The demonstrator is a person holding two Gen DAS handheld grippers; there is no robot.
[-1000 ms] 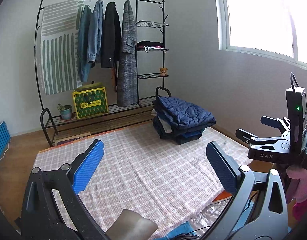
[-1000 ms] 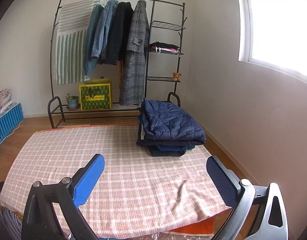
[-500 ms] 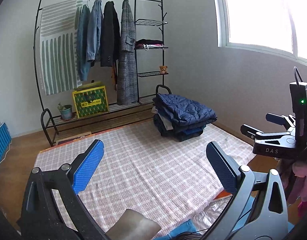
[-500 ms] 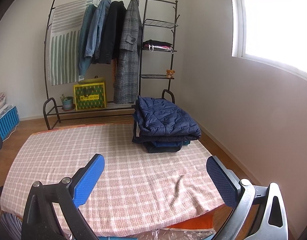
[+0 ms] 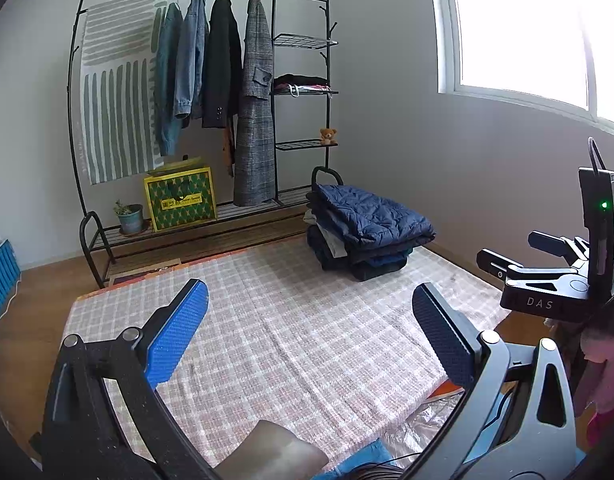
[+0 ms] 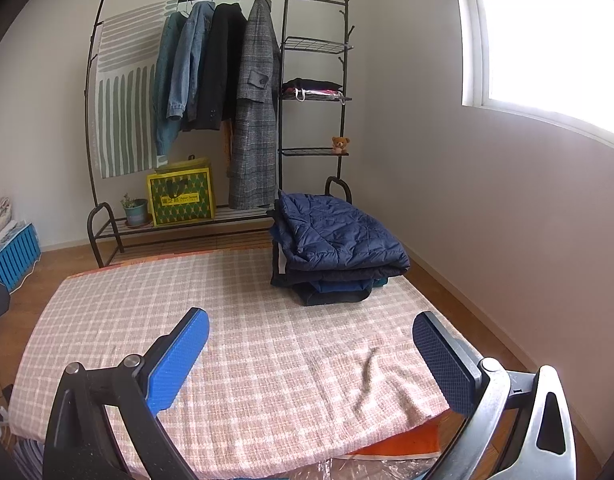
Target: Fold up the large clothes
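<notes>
A stack of folded clothes topped by a navy quilted jacket (image 5: 371,224) lies at the far right corner of the pink checked blanket (image 5: 275,332); it also shows in the right wrist view (image 6: 335,240) on the blanket (image 6: 243,344). My left gripper (image 5: 307,332) is open and empty, held above the blanket's near part. My right gripper (image 6: 311,356) is open and empty above the blanket's near edge. The right gripper's body shows in the left wrist view (image 5: 563,280) at the right.
A black clothes rack (image 6: 227,92) with hanging coats, a yellow box (image 6: 181,198), a potted plant (image 6: 135,210) and a teddy bear (image 6: 340,145) stands at the back wall. A blue crate (image 6: 15,248) stands left. Wooden floor surrounds the blanket.
Both views have shifted slightly; the folded stack sits a little nearer the frame centre. Both grippers stay open and empty.
</notes>
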